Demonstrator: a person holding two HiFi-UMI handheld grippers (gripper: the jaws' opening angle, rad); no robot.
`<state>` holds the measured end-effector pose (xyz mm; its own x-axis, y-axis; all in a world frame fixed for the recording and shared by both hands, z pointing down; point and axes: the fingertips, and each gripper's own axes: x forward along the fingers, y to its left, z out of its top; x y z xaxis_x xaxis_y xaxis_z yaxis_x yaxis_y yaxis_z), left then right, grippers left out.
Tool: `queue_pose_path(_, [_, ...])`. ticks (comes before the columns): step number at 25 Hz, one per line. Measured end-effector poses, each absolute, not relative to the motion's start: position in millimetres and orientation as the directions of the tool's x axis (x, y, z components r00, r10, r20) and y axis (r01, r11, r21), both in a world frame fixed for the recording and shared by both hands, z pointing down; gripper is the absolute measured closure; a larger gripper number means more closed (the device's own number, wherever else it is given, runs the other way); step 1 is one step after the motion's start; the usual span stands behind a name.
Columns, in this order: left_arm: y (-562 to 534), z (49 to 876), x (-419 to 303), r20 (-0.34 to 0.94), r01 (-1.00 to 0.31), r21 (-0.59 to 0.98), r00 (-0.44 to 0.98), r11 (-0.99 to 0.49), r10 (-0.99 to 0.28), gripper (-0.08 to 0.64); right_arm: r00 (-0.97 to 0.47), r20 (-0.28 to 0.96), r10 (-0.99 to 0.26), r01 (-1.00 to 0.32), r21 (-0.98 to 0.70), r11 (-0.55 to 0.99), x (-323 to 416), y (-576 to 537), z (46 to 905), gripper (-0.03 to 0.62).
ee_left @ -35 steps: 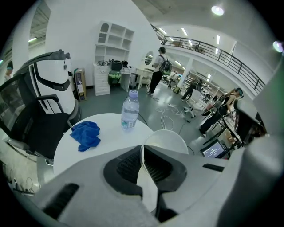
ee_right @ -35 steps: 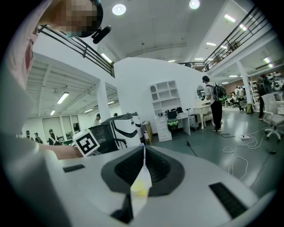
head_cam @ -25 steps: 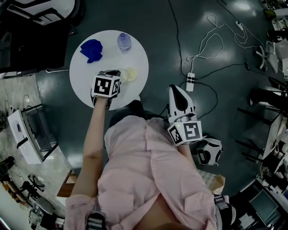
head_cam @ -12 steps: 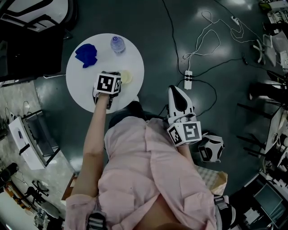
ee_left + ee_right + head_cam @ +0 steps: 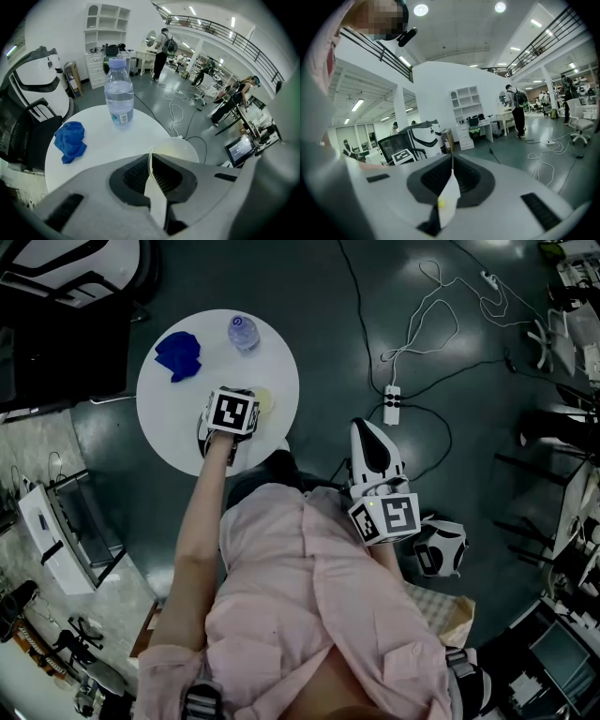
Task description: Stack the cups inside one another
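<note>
Left lowered with the cup onto the table, right idle.

Over the last second my left gripper came down a little toward the white table, and in the head view it now covers more of the cup than before; in the last half second it barely moved. My left jaws are clamped on the cup's thin rim wall. The cup sits low at the table's near edge, well apart from the water bottle and blue cloth. I can't tell if a second cup is under it. My read: nesting or set-down is about done and releasing is next. My right gripper is off the table by my side, jaws together on nothing.
</note>
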<state>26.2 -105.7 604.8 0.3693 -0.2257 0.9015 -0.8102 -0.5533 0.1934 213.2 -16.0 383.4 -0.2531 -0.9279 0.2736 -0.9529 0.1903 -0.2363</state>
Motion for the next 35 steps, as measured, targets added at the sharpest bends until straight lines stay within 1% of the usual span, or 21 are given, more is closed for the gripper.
queue_pose_path(14, [-98.1, 628.8, 24.8, 0.922, -0.816, 0.152, 0.321, -0.557, -0.219, 0.529, -0.244, 0.271, -0.931, -0.956, -0.228, 0.185, 214.8, -9.7, 381.9, 0.560])
queue_pose_path(18, [-94.3, 633.8, 31.4, 0.912, -0.805, 0.195, 0.360, -0.560, -0.199, 0.528, -0.241, 0.269, -0.932, -0.957, -0.226, 0.182, 214.7, -8.4, 380.6, 0.560])
queue_pose_path(22, [-96.7, 635.6, 27.2, 0.911, -0.805, 0.187, 0.357, -0.562, -0.208, 0.528, -0.240, 0.268, -0.933, -0.958, -0.223, 0.182, 213.6, -7.5, 380.1, 0.560])
queue_pose_path(23, [-96.7, 636.1, 27.2, 0.910, -0.805, 0.190, 0.359, -0.562, -0.206, 0.523, -0.240, 0.268, -0.933, -0.958, -0.222, 0.183, 213.7, -7.4, 379.9, 0.560])
queue_pose_path(25, [-97.3, 628.4, 24.7, 0.914, -0.809, 0.182, 0.349, -0.559, -0.207, 0.480, -0.241, 0.269, -0.933, -0.958, -0.220, 0.184, 213.8, -7.0, 379.1, 0.560])
queue_pose_path(26, [-97.2, 624.0, 22.2, 0.918, -0.812, 0.174, 0.339, -0.556, -0.207, 0.476, -0.241, 0.268, -0.933, -0.958, -0.220, 0.185, 213.6, -6.9, 378.6, 0.560])
queue_pose_path(35, [-100.5, 615.5, 13.9, 0.905, -0.823, 0.164, 0.345, -0.543, -0.249, 0.471, -0.252, 0.265, -0.931, -0.956, -0.219, 0.197, 208.1, -6.8, 379.7, 0.560])
